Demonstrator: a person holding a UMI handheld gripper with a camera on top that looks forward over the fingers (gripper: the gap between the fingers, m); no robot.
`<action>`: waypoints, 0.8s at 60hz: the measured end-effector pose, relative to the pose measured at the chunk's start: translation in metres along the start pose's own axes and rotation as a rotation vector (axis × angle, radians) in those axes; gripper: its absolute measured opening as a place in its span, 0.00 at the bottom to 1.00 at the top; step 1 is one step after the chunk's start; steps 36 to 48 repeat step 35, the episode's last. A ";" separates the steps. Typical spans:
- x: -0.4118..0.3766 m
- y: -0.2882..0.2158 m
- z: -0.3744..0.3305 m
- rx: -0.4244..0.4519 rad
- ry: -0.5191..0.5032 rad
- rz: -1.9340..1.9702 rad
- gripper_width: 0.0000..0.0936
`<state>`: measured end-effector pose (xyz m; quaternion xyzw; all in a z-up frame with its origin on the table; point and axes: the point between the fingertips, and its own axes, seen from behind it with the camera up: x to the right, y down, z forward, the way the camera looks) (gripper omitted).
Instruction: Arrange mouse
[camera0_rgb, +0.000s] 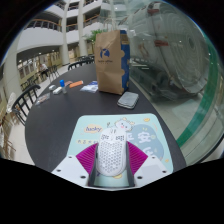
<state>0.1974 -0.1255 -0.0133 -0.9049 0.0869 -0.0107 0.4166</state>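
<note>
A white perforated mouse sits between my gripper's two magenta pads, which press on its two sides. It is held just above a light mouse mat with a cartoon print, which lies on the round black table near its front edge. The mouse points away from me along the fingers. Its underside is hidden, so I cannot tell whether it touches the mat.
A brown paper bag stands at the table's far side. A small grey flat device lies in front of it. Small orange and white items lie to the left. Dark chairs ring the table on the left.
</note>
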 end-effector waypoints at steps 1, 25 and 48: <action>0.000 0.000 0.001 -0.002 -0.005 -0.001 0.51; -0.008 0.034 -0.108 0.061 -0.060 -0.040 0.91; -0.006 0.066 -0.168 0.115 -0.093 -0.008 0.91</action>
